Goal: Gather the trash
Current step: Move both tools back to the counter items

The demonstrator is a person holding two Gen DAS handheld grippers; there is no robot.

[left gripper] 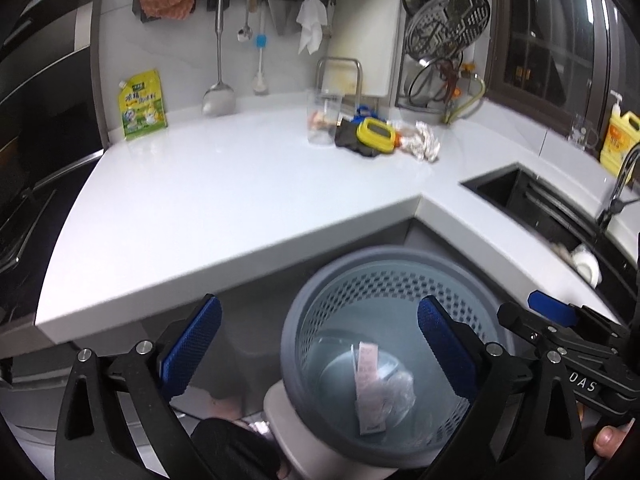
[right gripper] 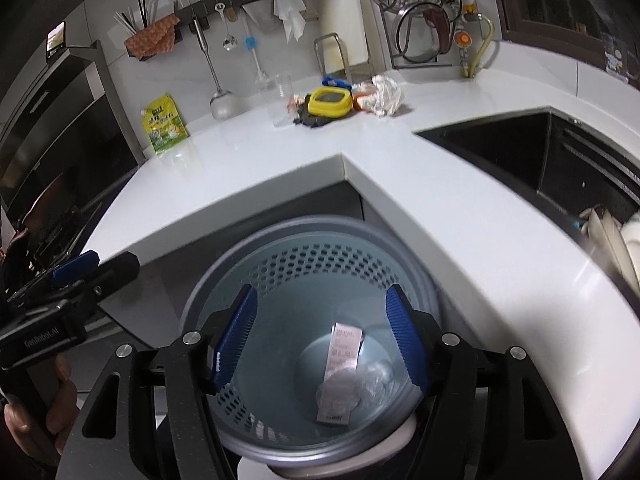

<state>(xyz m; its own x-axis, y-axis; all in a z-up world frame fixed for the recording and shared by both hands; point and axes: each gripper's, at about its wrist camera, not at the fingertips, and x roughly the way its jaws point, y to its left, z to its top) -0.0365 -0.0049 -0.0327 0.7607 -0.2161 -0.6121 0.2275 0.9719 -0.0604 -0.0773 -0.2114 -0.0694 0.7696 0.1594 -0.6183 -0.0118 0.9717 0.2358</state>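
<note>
You are holding both grippers over the grey trash basket (right gripper: 224, 300), below the white counter (left gripper: 240, 184). Your left gripper (left gripper: 320, 344) and right gripper (right gripper: 320, 332) are both standing wide apart, gripping nothing. A paper receipt (right gripper: 340, 372) and a crumpled plastic wrap (right gripper: 374, 380) are lying at the basket's bottom.

One basket (right gripper: 256, 280), one receipt (right gripper: 342, 376), one glass (left gripper: 323, 118), one yellow pouch (left gripper: 144, 106).

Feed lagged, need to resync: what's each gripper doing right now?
Left gripper: open, holding nothing, above the grey perforated plastic trash basket.
Right gripper: open, holding nothing, over the same basket.
</note>
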